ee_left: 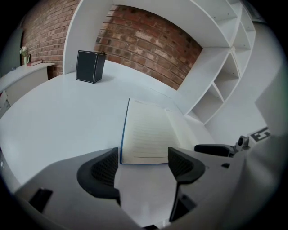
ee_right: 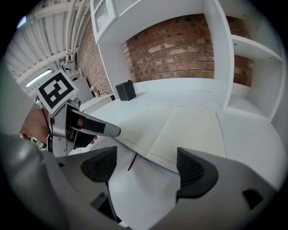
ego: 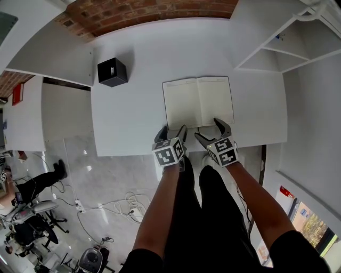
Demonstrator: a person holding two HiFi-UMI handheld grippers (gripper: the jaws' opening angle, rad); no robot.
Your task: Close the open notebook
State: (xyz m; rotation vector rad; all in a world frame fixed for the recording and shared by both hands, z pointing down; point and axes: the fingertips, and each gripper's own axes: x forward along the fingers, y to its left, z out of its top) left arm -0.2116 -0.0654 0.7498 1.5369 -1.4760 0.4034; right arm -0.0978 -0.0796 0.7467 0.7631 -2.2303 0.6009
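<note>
An open notebook (ego: 198, 102) with cream lined pages and a blue cover edge lies flat on the white table (ego: 133, 106). Its red ribbon marker (ee_right: 132, 161) pokes out at the near edge. My left gripper (ego: 171, 131) is open just short of the notebook's near left corner, with nothing between its jaws. My right gripper (ego: 209, 129) is open at the near edge under the spine and right page, also holding nothing. In the left gripper view the notebook (ee_left: 146, 132) lies straight ahead of the gripper (ee_left: 140, 165). The right gripper (ee_right: 146, 165) faces the notebook (ee_right: 180, 130).
A black square pen holder (ego: 112, 72) stands on the table at the back left. White shelving (ego: 277, 48) rises at the right and a brick wall (ego: 149, 10) runs behind. The table's near edge (ego: 138, 153) is close to both grippers.
</note>
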